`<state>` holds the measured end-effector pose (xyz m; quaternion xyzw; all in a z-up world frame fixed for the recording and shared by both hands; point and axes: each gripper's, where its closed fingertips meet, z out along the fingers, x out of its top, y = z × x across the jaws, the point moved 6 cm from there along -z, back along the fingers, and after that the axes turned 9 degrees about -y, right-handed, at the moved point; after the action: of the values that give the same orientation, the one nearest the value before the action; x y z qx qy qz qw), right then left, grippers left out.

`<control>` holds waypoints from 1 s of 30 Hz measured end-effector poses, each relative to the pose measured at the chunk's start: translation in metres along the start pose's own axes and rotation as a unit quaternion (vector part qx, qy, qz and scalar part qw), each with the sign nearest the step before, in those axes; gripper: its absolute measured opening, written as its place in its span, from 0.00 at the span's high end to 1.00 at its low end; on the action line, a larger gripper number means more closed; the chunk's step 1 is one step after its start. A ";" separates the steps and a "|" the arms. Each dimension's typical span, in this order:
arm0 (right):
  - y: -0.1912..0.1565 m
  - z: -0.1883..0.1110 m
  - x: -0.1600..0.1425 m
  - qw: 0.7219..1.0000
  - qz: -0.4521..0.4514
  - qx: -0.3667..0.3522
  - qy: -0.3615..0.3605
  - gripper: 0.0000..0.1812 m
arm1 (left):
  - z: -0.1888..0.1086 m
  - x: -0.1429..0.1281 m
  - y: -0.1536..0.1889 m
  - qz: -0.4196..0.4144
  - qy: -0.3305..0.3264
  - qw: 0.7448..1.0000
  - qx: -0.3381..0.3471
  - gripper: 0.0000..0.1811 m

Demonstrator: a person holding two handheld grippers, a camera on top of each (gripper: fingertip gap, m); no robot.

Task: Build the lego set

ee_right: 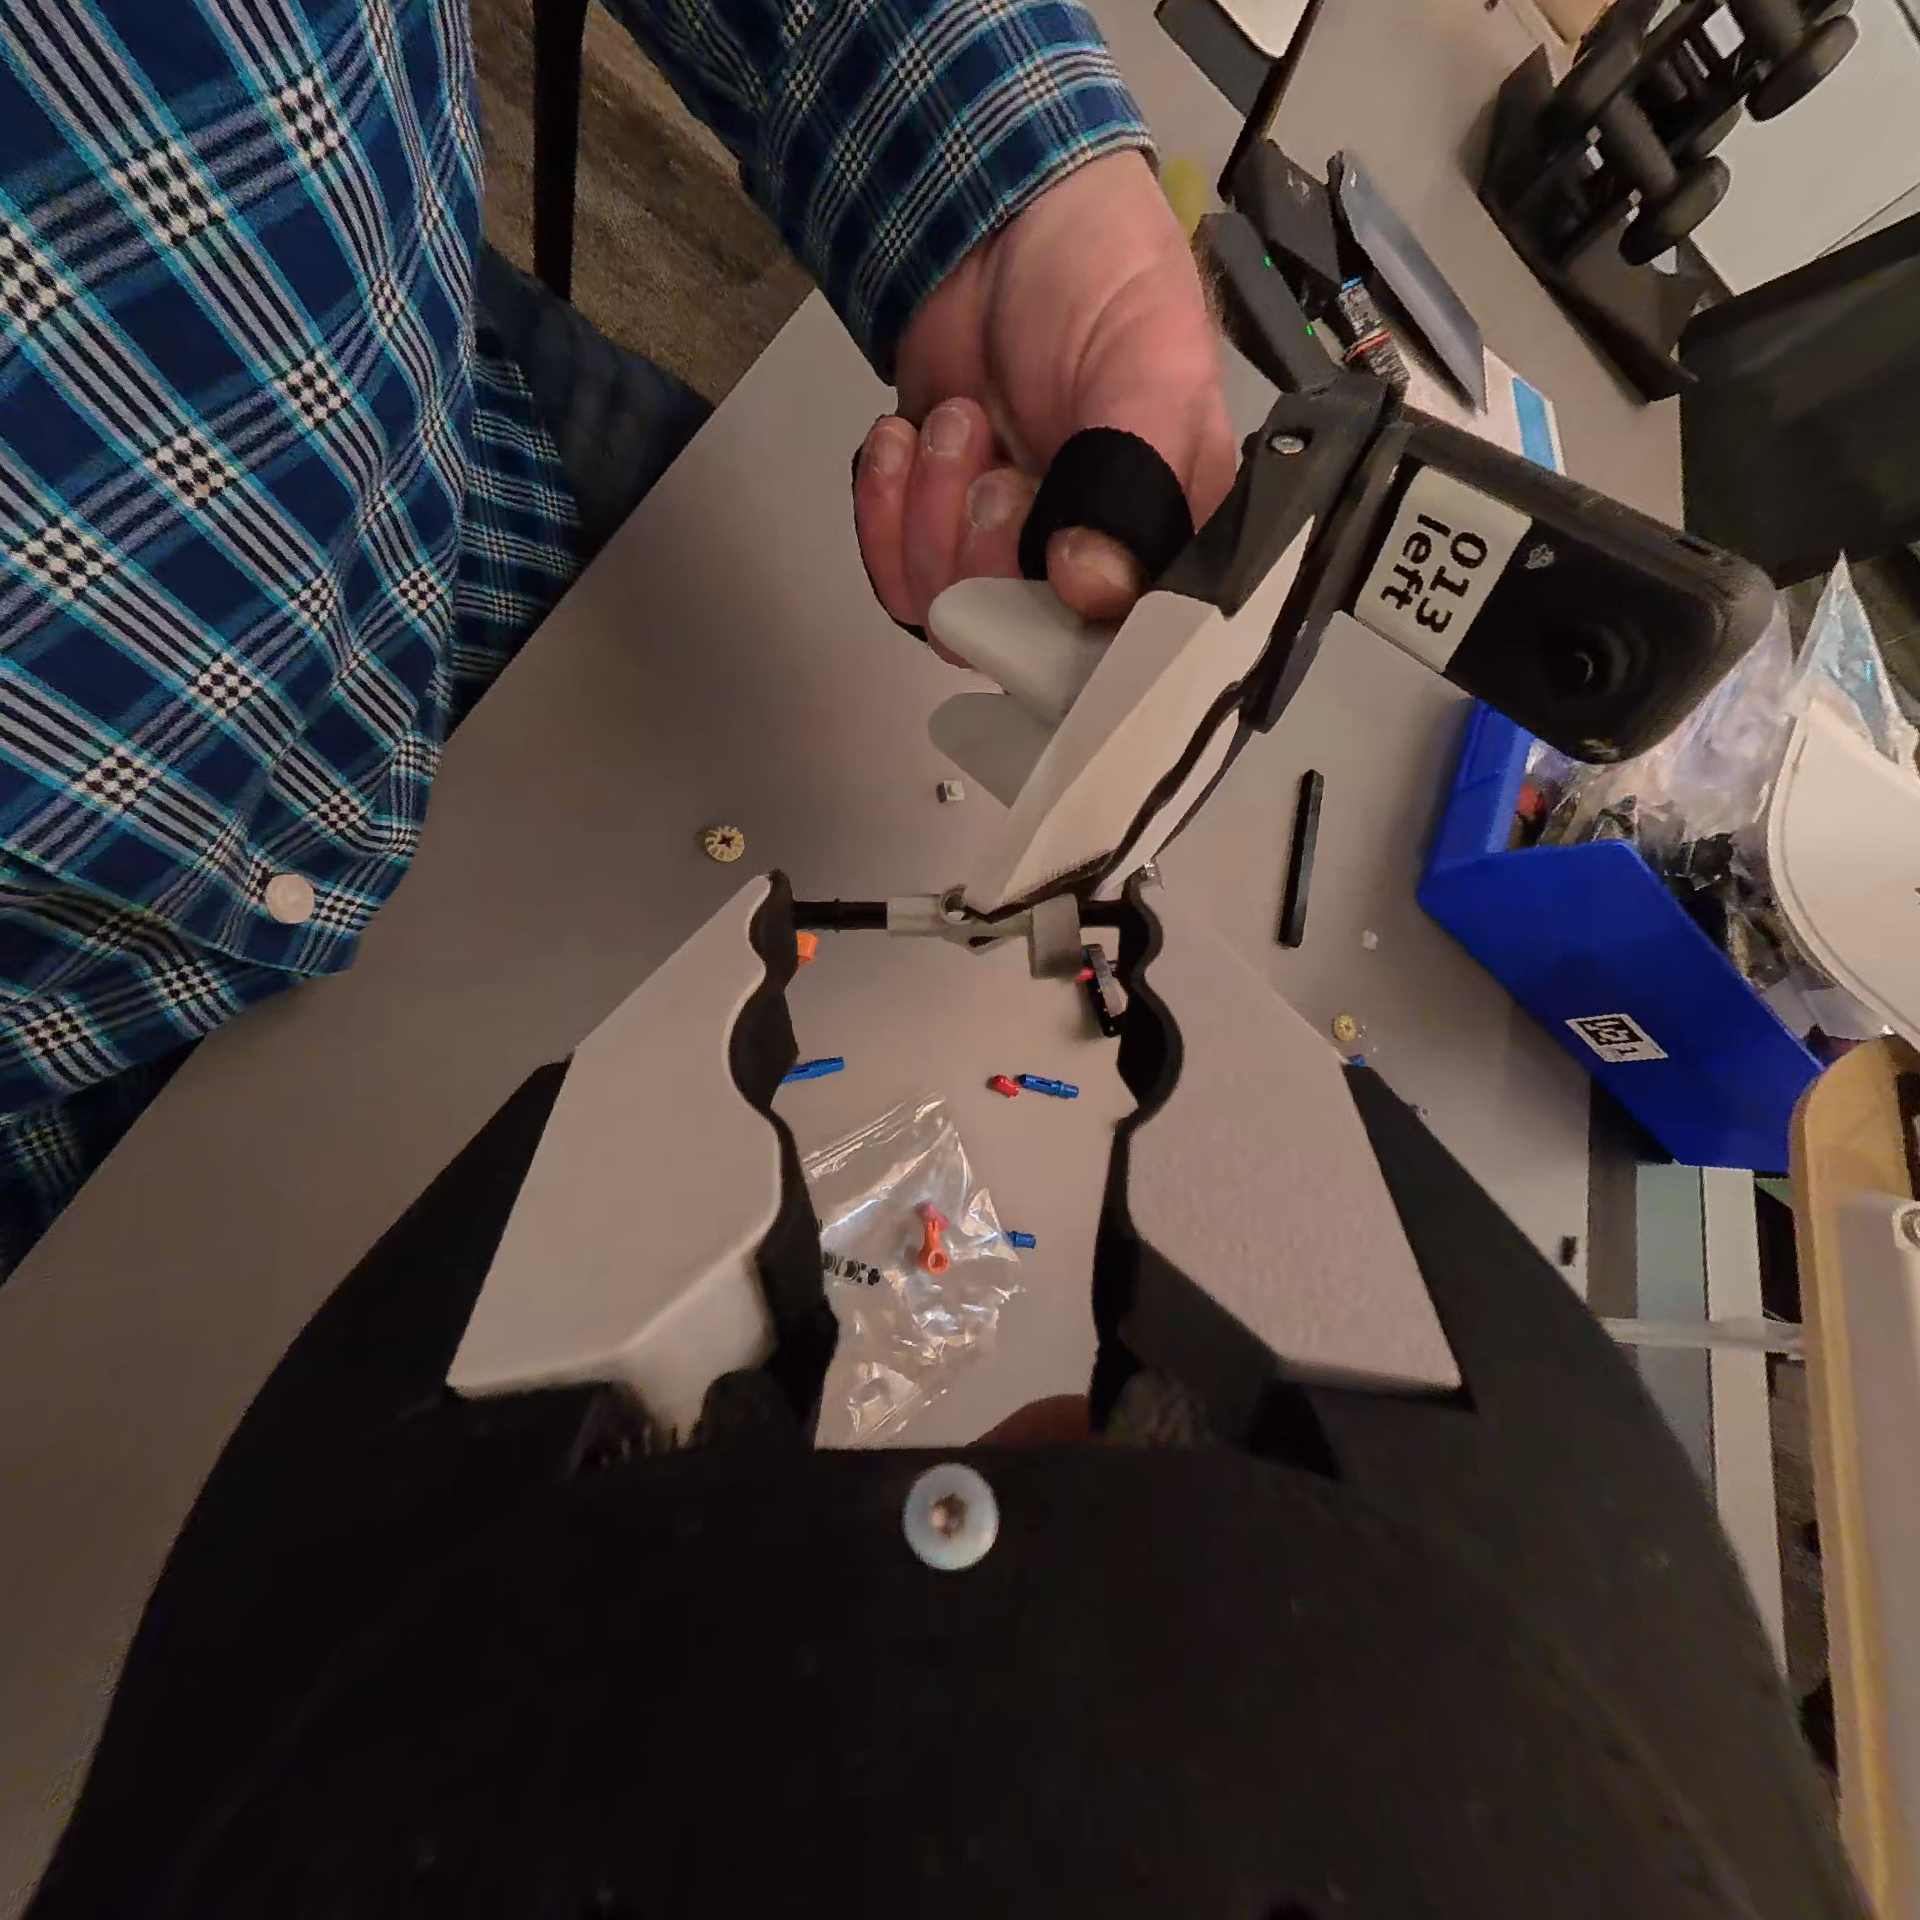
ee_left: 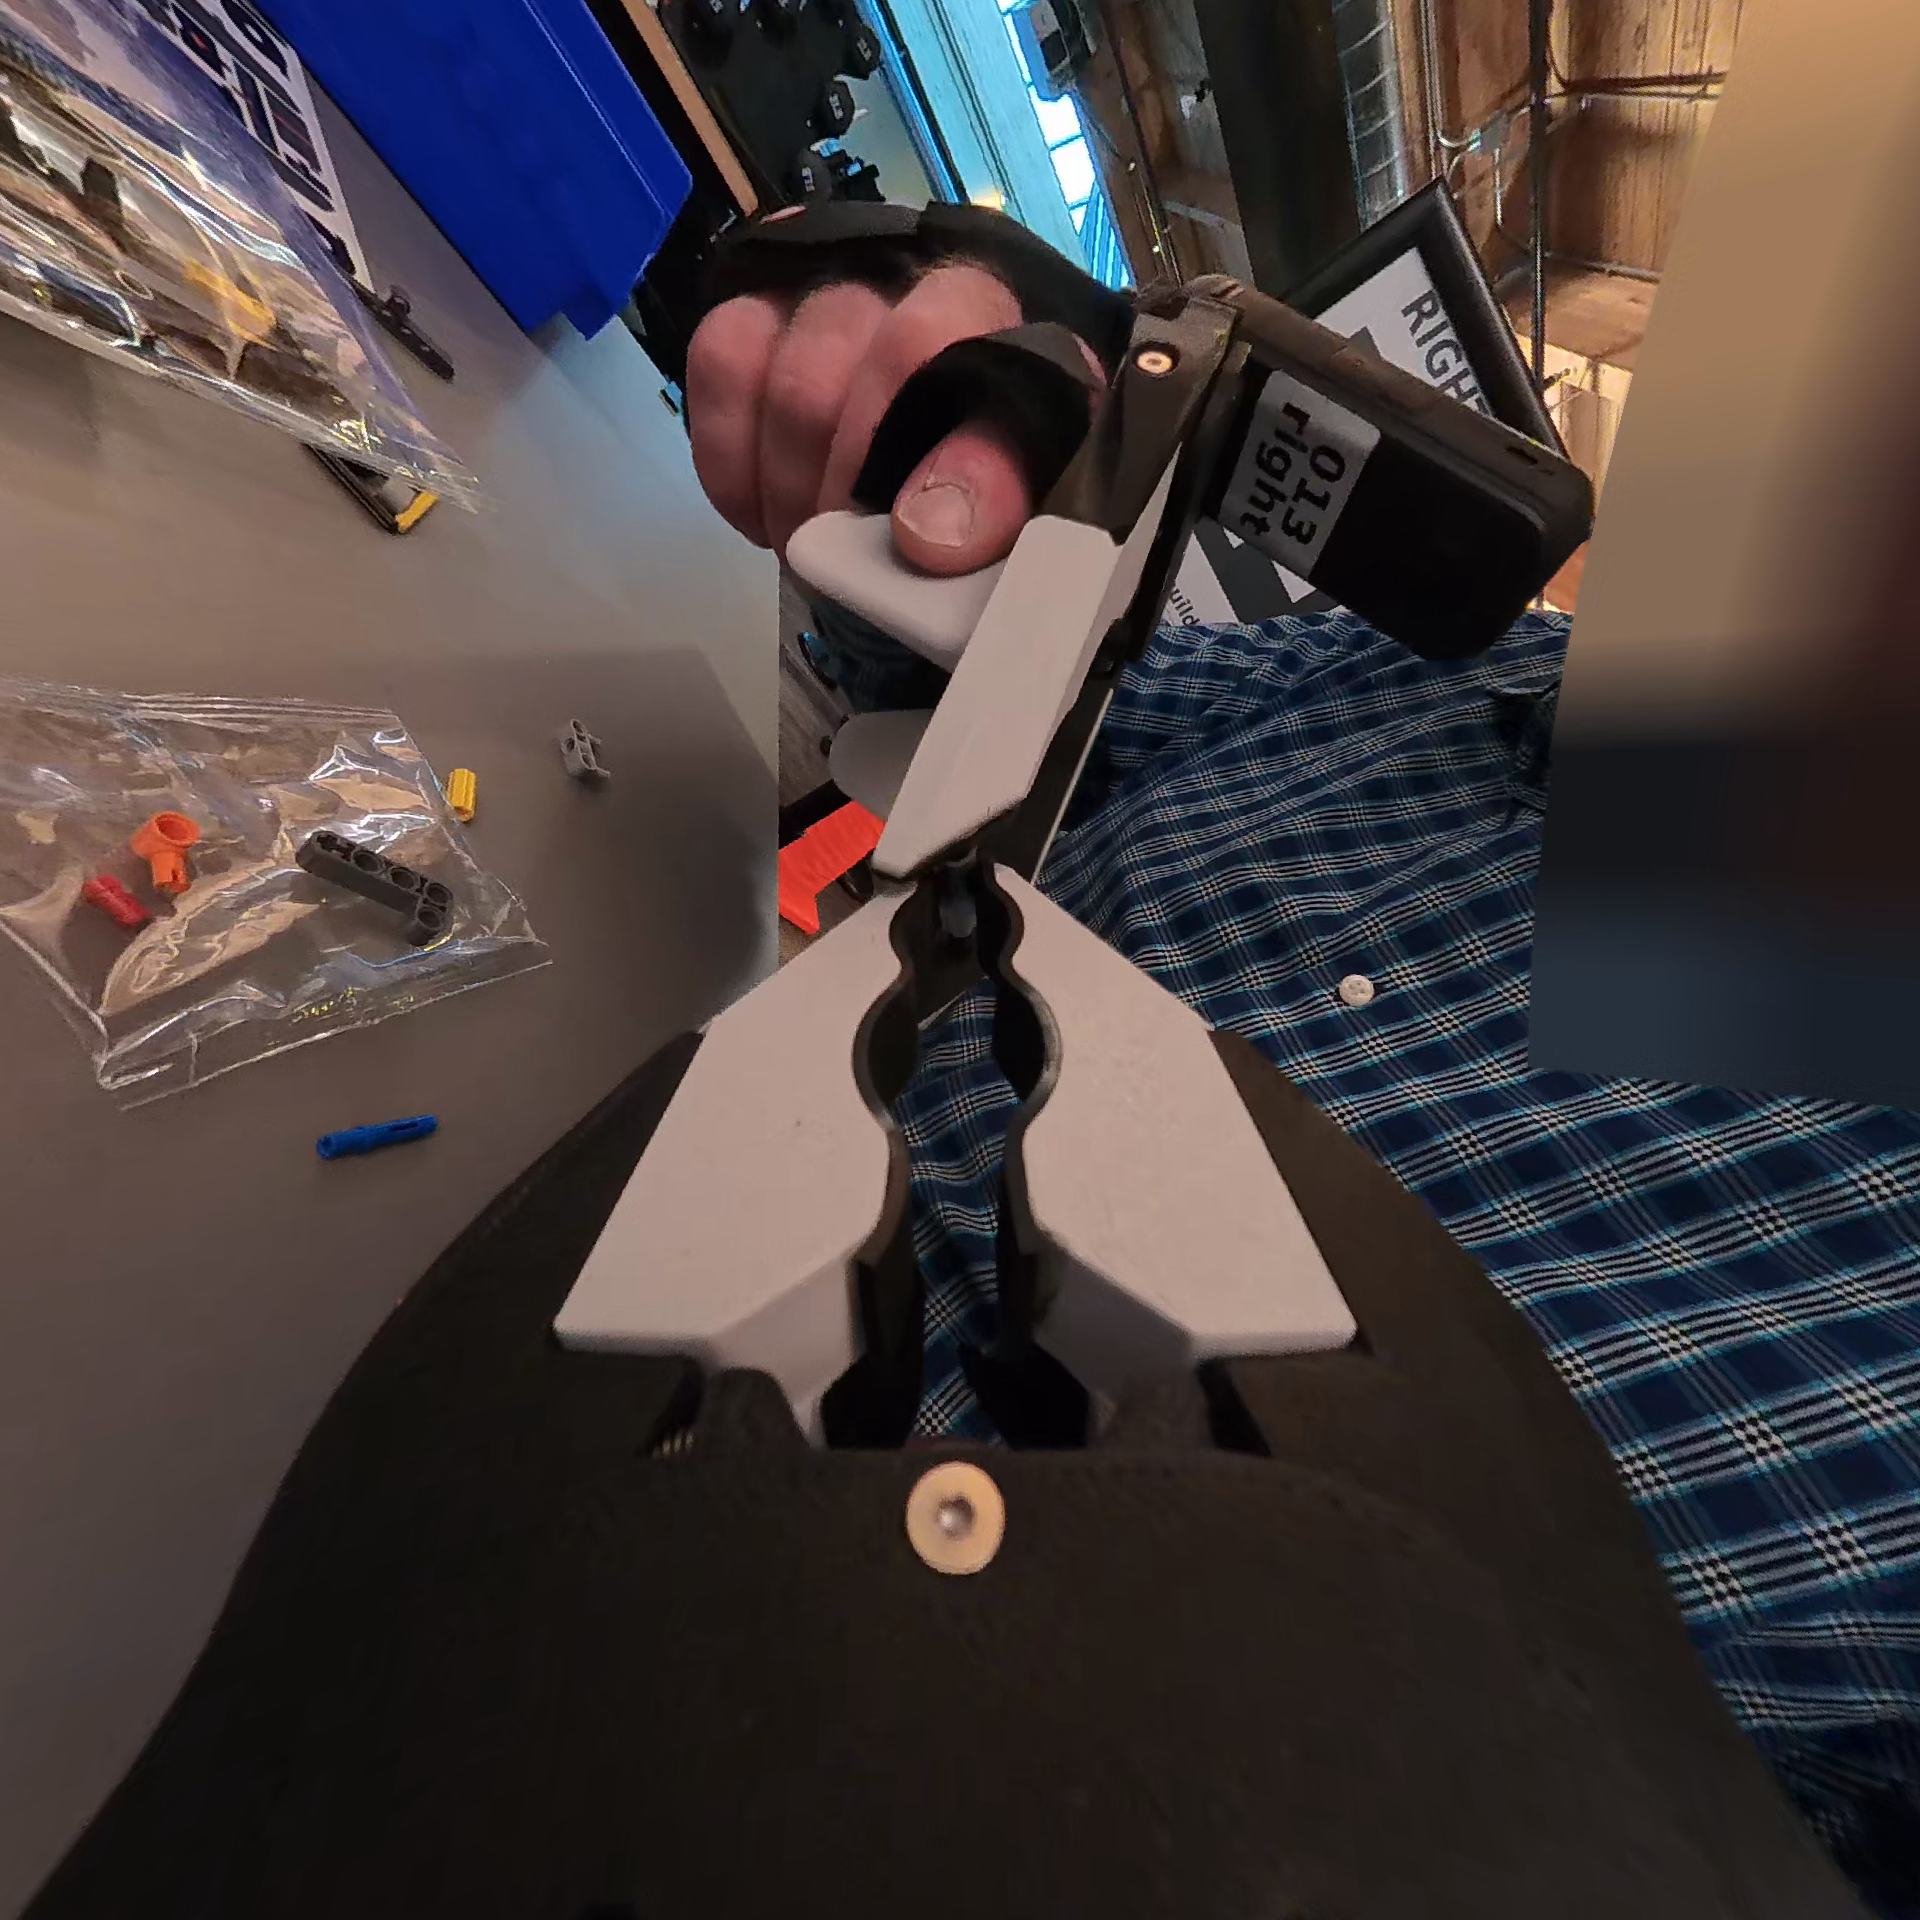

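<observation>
Two tools meet above the bench (ee_right: 312, 1039): right tool (ee_right: 951, 914) spans a black axle (ee_right: 842, 916) at its ends, left tool (ee_left: 961, 920) pinches its grey connector (ee_right: 920, 916). Little looks built; pins (ee_right: 812, 1070) and bagged parts (ee_left: 260, 883) lie unused below.

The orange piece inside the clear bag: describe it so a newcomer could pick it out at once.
Start at the grey table and find the small clear plastic bag lying flat near its edge. Three parts sit inside: a black beam with holes, a small red pin and the orange piece. It is the only orange one, with a round cup-like end.
</observation>
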<state>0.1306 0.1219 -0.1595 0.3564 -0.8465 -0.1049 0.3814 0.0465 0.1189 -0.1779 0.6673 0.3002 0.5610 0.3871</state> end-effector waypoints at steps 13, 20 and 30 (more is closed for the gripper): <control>0.002 0.000 -0.005 0.998 0.059 0.023 0.002 0.66 | 0.001 0.001 -0.004 -0.008 0.017 1.000 -0.005 0.98; -0.003 -0.004 -0.006 0.996 0.084 0.001 0.032 0.66 | 0.007 0.001 -0.004 -0.015 0.033 0.999 -0.020 0.98; -0.007 -0.007 -0.007 0.997 0.079 0.004 0.027 0.67 | 0.012 -0.002 -0.006 -0.023 0.044 0.998 -0.035 0.98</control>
<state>0.1422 0.1224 -0.1621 0.2929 -0.8617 -0.0614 0.4098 0.0582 0.1182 -0.1849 0.6207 0.3127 0.5908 0.4098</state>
